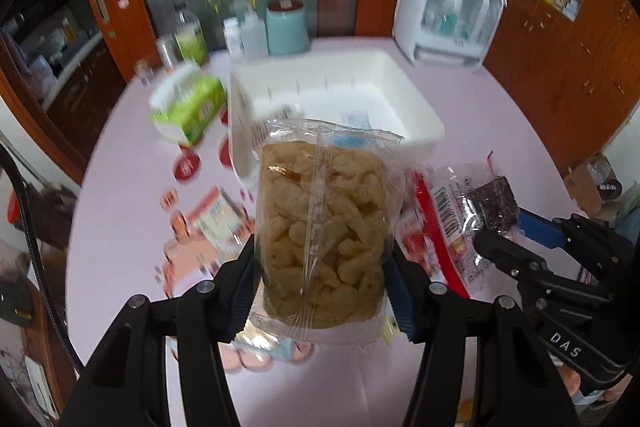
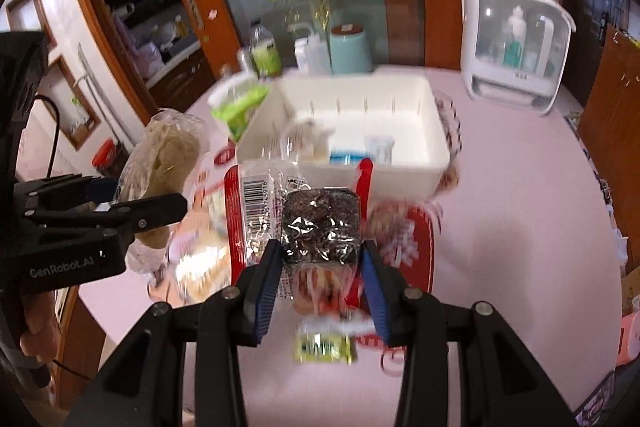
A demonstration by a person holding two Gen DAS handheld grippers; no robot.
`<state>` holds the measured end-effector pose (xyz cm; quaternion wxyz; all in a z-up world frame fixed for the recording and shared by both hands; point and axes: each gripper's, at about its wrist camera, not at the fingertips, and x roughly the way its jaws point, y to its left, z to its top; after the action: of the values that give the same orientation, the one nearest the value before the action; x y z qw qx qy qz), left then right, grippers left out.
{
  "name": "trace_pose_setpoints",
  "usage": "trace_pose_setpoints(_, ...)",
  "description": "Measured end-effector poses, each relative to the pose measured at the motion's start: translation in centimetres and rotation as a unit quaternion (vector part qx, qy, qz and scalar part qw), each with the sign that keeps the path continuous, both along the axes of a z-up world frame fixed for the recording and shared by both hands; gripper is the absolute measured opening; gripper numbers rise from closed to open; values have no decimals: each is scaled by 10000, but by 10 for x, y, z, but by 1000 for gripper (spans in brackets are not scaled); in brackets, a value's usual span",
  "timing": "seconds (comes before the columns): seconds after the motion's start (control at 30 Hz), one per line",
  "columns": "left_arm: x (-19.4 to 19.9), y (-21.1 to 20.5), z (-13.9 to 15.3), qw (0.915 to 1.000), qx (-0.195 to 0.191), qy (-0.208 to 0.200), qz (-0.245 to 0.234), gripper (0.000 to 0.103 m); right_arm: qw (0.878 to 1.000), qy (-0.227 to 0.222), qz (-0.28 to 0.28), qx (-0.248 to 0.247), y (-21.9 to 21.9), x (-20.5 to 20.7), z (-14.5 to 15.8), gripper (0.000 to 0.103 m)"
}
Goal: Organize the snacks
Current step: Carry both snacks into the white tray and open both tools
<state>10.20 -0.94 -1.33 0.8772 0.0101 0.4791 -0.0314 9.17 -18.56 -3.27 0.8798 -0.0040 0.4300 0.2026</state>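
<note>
Pink tabletop is carrying a white plastic bin, open-topped, sitting ahead of both grippers toward the far edge; a small blue-and-white packet is lying inside near its front wall. More loose packets are lying on the tabletop beneath the grippers, too blurred to name.

Left gripper is clamping a clear bag of pale fried snack pieces by its lower half, jaws partly closed on both sides, bag hanging clear of the tabletop, long axis running away from the gripper toward the bin.

Right gripper is pinching a red-edged packet with a dark snack block and a barcode panel, jaws narrower, packet's long axis also pointing at the bin.

Bin is lying straight ahead and below both bags. Right packet appears nearer the bin's front wall, though fisheye distortion is making that uncertain. Likely next: carry forward over the rim, release.
</note>
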Motion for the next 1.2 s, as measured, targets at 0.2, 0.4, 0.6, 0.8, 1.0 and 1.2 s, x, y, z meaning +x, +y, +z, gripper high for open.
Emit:
trace_pose_setpoints(0.2,28,17,43,9984,47,-563,77,56,9988,-453,-173,119,6,29,37,40)
trace_pose_setpoints(0.4,65,31,84,9930,60,-1165,184,56,9938,-1005,-426,203,10,65,80,40)
trace_pose_setpoints(0.6,107,38,99,9893,-55,-1432,273,56,9880,-1303,-800,204,14,109,102,41)
trace_pose_setpoints(0.8,154,32,73,9921,-110,-1233,215,57,9868,-1048,-1234,102,15,162,81,41)
trace_pose_setpoints(1.0,197,24,21,9974,-449,-560,-85,81,9893,-588,-1284,-357,28,199,39,49)
trace_pose_setpoints(1.2,209,39,-6,9966,-787,-209,106,96,9882,-647,-1283,-521,33,195,28,70)
